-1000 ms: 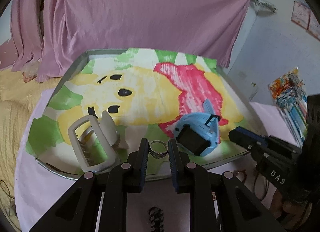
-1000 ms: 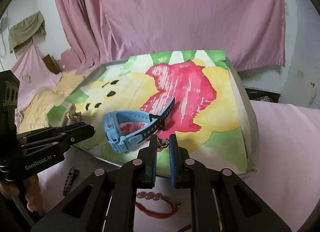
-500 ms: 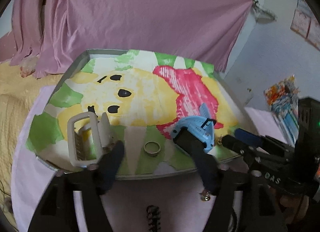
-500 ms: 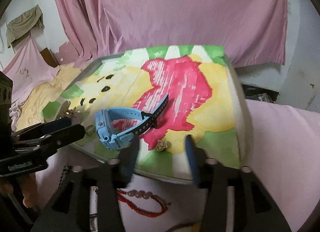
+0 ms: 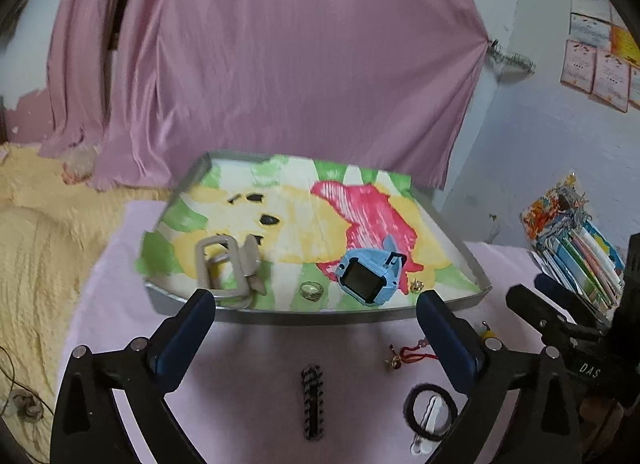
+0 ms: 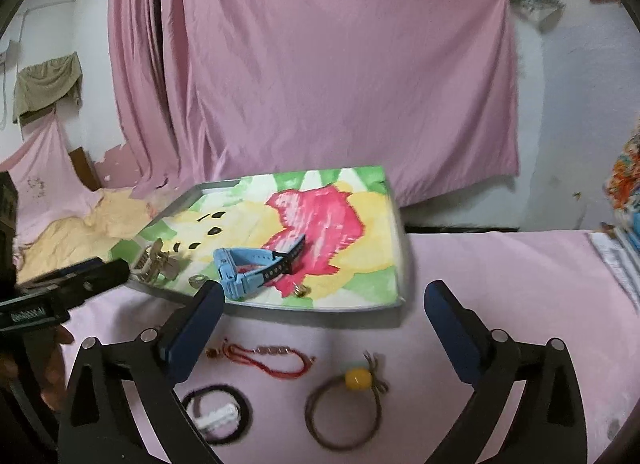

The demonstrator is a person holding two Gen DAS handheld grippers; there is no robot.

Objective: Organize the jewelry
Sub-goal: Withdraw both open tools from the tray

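A pink-covered bench (image 6: pixel 500 284) carries a tray (image 6: pixel 280 306) at frame centre; below it lie a red bracelet (image 6: pixel 276 360), black hair ties (image 6: pixel 218 414) and a yellow-beaded loop (image 6: pixel 344 412).

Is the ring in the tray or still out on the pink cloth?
In the tray. The ring lies flat on the tray's painted lining near the front rim, between the hair claw and blue watch.

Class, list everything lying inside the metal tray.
Inside the tray: a beige hair claw, ring, blue watch and small gold piece. Anything beneath the watch is hidden.
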